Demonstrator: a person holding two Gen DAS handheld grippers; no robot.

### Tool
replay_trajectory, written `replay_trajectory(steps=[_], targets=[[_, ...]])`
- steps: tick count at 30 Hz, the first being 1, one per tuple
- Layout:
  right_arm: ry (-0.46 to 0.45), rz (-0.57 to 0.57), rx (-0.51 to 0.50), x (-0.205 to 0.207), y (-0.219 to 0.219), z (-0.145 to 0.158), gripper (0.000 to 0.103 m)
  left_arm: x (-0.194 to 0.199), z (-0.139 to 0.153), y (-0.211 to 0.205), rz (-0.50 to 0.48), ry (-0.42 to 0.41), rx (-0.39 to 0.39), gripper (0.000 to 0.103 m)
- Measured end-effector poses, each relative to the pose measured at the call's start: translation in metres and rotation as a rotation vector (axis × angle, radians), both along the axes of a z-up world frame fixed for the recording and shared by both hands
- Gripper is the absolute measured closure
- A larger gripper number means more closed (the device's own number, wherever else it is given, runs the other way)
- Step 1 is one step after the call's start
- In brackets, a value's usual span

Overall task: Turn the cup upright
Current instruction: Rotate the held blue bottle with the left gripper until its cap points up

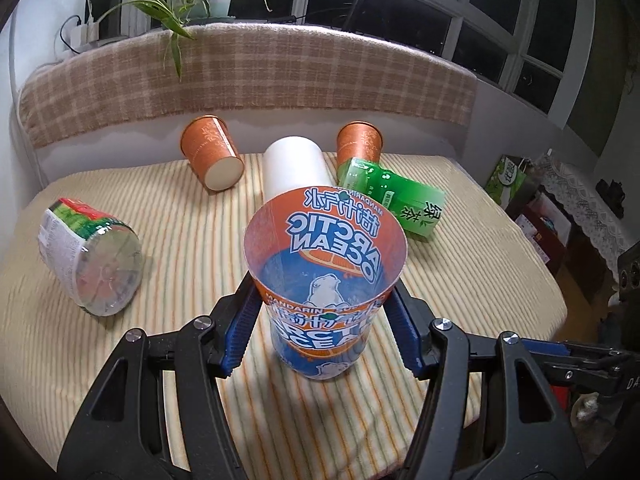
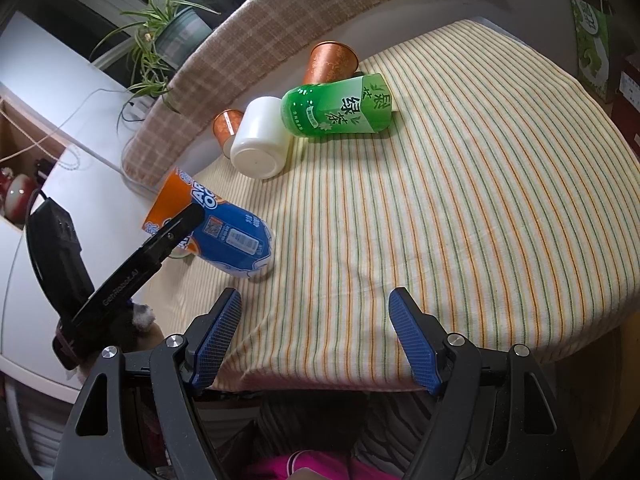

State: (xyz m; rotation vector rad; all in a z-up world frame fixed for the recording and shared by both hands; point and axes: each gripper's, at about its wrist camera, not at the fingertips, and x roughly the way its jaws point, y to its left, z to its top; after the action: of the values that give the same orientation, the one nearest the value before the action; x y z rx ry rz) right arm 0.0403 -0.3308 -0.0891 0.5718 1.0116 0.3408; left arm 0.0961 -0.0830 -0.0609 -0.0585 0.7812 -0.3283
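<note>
striped tablecloth (image 1: 168, 216), arctic ocean cup (image 1: 326, 264) clamped by the left gripper (image 1: 324, 334)
cup is being set upright; release is called for next. right gripper (image 2: 316, 338) is held open, empty.

The cup (image 1: 326, 280) at centre frame was orange and blue with white lettering and a white bear. The bench (image 1: 192, 240) wore a cream cloth with thin orange and green stripes. At upper centre lay two orange paper cups (image 1: 210, 152), a white cup (image 1: 294, 170) and a green cup (image 1: 394, 200). Blue pads (image 2: 218, 340) lined the black gripper (image 2: 316, 340).
</note>
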Motion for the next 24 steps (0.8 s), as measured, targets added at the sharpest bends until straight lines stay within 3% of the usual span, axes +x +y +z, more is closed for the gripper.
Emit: replay_trajectory(steps=[7,17,24], targets=[[-0.001,-0.004,-0.004,0.001,-0.001,0.000,0.027,0.005,-0.005,0.005,-0.017,0.049,-0.079,0.039],[-0.005,0.007,-0.006,0.000,0.000,0.000,0.027,0.006,-0.010,0.007,-0.023,0.094,-0.111,0.034],[-0.015,0.002,-0.013,0.000,0.001,0.001,0.027,0.007,-0.016,0.007,-0.026,0.127,-0.103,0.021]])
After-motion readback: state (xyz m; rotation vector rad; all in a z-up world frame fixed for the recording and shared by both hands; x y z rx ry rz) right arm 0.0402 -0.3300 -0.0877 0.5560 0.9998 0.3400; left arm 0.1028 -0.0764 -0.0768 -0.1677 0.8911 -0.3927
